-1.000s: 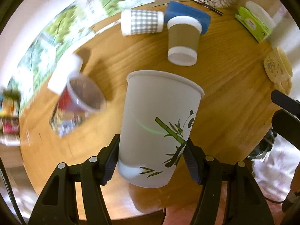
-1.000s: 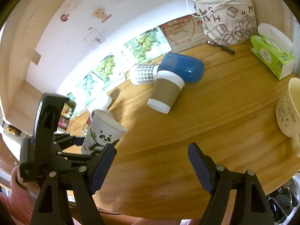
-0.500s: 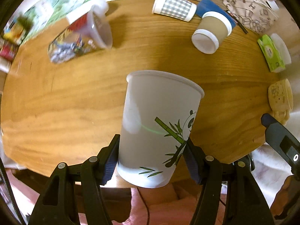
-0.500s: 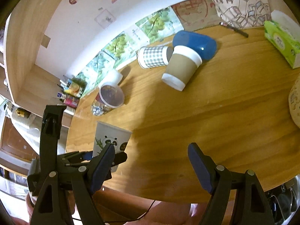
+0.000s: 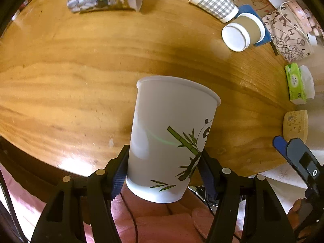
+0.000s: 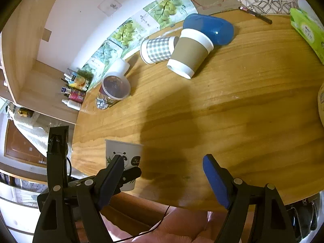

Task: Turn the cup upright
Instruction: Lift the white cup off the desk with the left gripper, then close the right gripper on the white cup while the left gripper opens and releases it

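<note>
Through my left wrist camera, my left jaws (image 5: 164, 172) pinch the panda cup (image 5: 172, 133) low on its wall, one pad on each side. The rim points away from me and the closed base sits near my fingers, so the cup looks mouth-up. It hangs over the near edge of the table (image 5: 70, 77), and I cannot tell whether its base touches the wood. Far across the table a checked cup (image 5: 214, 2) and a brown cup (image 5: 243, 32) lie on their sides.

Through my right wrist camera, my right jaws (image 6: 168, 180) stand spread wide with nothing between them, above the table edge. The panda cup (image 6: 123, 156) shows at lower left, upright in the other gripper's grip, at the near edge. A blue cup (image 6: 208, 28) lies tipped behind the brown one.

I judge the turn itself finished and the set-down in hand. The next move calls for lowering the cup over solid wood, further in from the edge, until its base sits flat, then easing the left jaws apart without nudging it.
</note>
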